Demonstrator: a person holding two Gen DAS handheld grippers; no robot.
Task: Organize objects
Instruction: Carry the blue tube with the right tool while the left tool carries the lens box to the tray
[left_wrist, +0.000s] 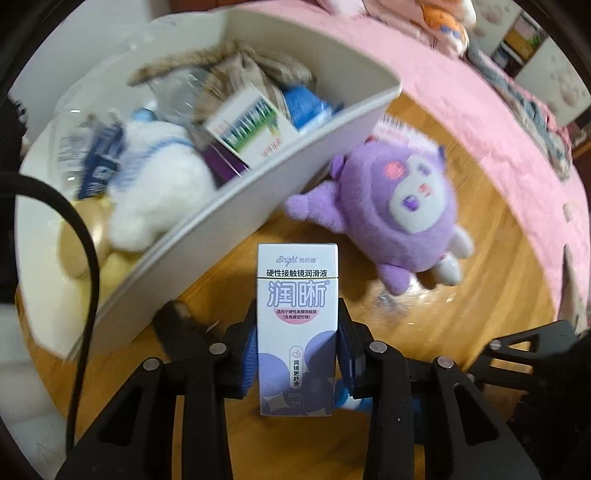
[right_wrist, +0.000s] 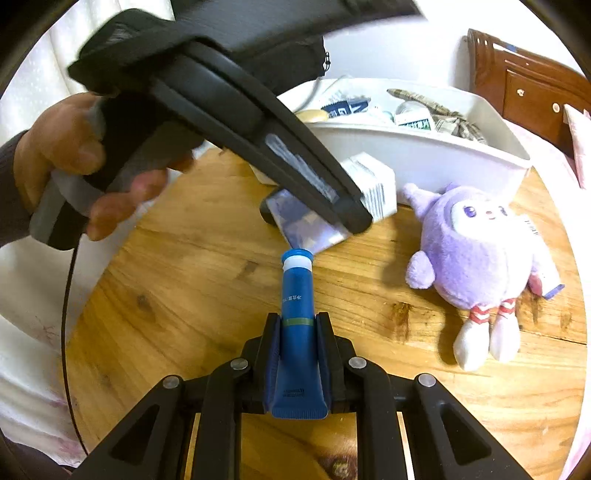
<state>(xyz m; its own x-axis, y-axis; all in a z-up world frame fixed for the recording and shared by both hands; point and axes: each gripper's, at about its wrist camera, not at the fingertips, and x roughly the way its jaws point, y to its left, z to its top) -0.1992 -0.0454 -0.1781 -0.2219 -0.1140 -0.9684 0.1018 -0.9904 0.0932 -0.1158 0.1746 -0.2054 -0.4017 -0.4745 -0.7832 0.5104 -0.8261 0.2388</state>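
Left gripper (left_wrist: 297, 343) pinching carton (left_wrist: 297, 325) mid-body, above table (left_wrist: 461, 302) beside bin (left_wrist: 236, 192) | light, crushable; grip flat sides | right gripper (right_wrist: 297, 332) clamping tube (right_wrist: 297, 332); soft, squeezable

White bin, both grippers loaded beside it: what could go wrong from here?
1. The white bin is already piled high, so the small box in the left gripper may land on the heap and slide.
2. The blue tube in the right gripper sits just behind the left one, so they could bump.
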